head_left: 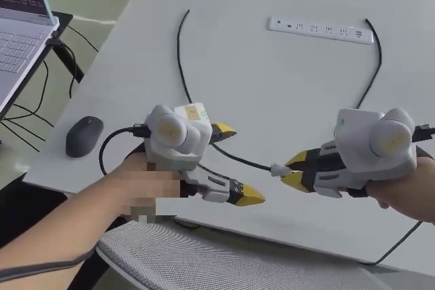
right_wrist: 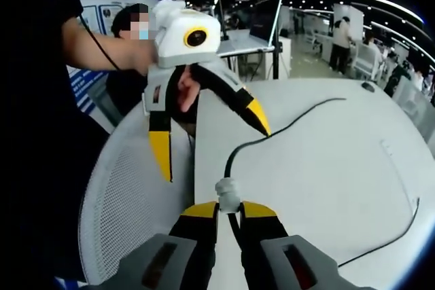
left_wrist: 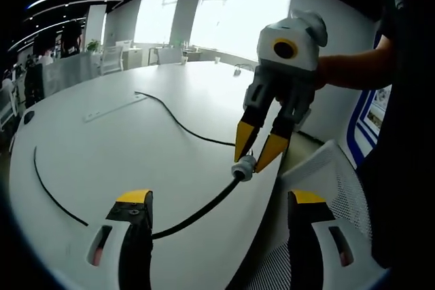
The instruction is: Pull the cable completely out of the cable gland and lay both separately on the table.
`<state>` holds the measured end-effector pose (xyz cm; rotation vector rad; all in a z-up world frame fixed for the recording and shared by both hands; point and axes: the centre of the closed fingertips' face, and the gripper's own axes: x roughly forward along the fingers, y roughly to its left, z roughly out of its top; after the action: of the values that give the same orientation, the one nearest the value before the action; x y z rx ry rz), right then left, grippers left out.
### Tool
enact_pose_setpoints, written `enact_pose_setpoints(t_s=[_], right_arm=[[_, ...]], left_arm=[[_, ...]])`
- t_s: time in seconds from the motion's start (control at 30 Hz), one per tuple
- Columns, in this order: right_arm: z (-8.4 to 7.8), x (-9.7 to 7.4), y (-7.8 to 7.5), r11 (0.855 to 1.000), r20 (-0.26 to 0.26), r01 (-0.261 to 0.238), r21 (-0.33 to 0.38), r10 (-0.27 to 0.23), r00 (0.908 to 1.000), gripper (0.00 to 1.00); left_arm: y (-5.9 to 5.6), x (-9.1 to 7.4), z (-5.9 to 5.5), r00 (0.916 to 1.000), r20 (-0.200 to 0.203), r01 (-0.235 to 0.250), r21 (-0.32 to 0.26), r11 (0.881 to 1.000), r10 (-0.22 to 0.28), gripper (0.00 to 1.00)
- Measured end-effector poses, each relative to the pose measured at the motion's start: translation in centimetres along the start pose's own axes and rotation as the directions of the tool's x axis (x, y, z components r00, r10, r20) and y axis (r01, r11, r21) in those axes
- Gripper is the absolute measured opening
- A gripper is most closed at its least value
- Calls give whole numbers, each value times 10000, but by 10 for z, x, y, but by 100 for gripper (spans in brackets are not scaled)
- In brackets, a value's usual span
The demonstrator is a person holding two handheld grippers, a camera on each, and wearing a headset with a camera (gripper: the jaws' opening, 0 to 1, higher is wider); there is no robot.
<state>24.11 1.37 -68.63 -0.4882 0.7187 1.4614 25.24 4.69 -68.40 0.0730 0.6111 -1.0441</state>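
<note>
Noted at the right gripper: jaws pressed together on the cable gland, a small pale fitting, which is held raised near the front edge of the table; the grip is taken on the fitting rather than on the wire, judged so that the gland is anchored while the cable is drawn out of it.

Noted at the left gripper: jaws spread wide, nothing pinched; the black cable is seen passing between the two yellow tips, near the gland; this placement is judged a line-up for closing on the cable close to the fitting, where a pull would run straight and the wire would be least likely to kink.

The cable is still seated in the gland; from there it is trailed slack across the tabletop toward the far side in a loose curve; whether an end protrudes behind the gland cannot be told, being hidden between the right jaws.

Task state, as judged: separation not yet made; neither part laid down.

Not involved: a power strip at the far side; a mouse and a laptop to the left; a mesh chair below the table edge.
</note>
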Motion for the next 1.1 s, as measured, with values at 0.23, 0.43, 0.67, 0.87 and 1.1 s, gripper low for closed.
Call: enact_pose_setpoints(t_s=[0.23, 0.43, 0.67, 0.87, 1.1], right_arm=[[3, -4, 5, 9997, 115, -149, -181, 151, 9998, 6], [6, -7, 10, 9985, 381, -469, -273, 479, 9981, 6], [9, -12, 12, 9976, 592, -644, -238, 657, 9961, 7], [11, -13, 17, 9963, 652, -797, -311, 816, 9945, 7], [11, -15, 22, 9939, 670, -971, -526, 1005, 9927, 7]], left_arm=[[-10, 7, 3, 9985, 17, 541, 52, 9985, -541, 76], [-21, 11, 13, 9925, 579, 1083, -148, 9940, -1073, 69], [-29, 11, 18, 9833, 998, 1549, -192, 9877, -1522, 52], [-32, 11, 18, 9800, 1072, 1728, -389, 9842, -1679, 47], [-39, 10, 19, 9732, 1212, 2017, -436, 9785, -1952, 36]])
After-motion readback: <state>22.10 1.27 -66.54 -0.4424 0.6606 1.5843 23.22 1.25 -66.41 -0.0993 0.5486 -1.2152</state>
